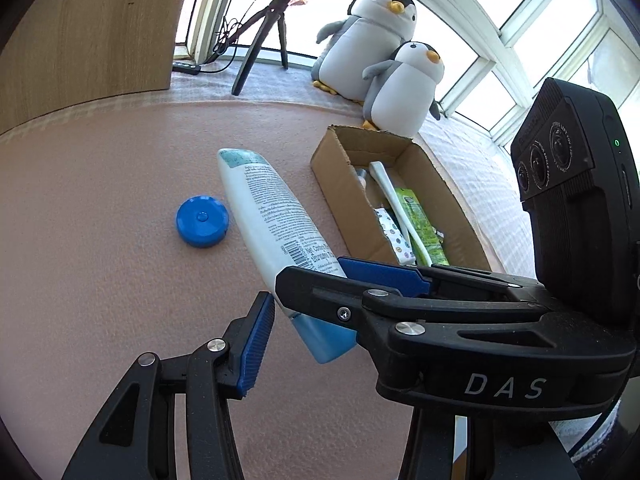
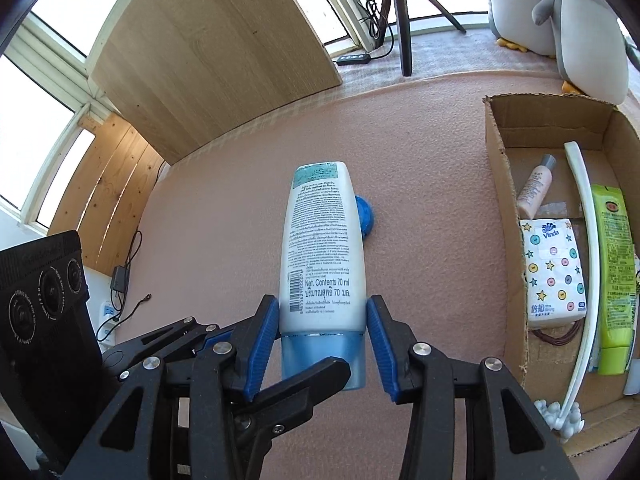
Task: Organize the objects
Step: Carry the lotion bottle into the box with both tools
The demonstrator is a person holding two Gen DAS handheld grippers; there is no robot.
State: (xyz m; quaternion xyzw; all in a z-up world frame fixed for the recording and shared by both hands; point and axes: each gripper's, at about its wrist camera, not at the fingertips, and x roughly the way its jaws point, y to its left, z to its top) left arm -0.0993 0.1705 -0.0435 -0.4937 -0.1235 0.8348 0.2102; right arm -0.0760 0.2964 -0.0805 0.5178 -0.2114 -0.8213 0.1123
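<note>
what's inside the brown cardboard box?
Brown cardboard box: small pink bottle, starry tissue pack, long white handle, green tube, brown loop. Anything beneath them is hidden.

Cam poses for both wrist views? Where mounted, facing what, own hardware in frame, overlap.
Left wrist: on the left gripper, looking down over the pink mat toward the cardboard box and plush penguins; shows its own fingers and the right gripper's camera unit.
Right wrist: on the right gripper, looking down along the white bottle; shows its own fingers and the left gripper.
Shared: bottle clamped in both grippers near its cap, blue disc, box, penguins, tripod.
</note>
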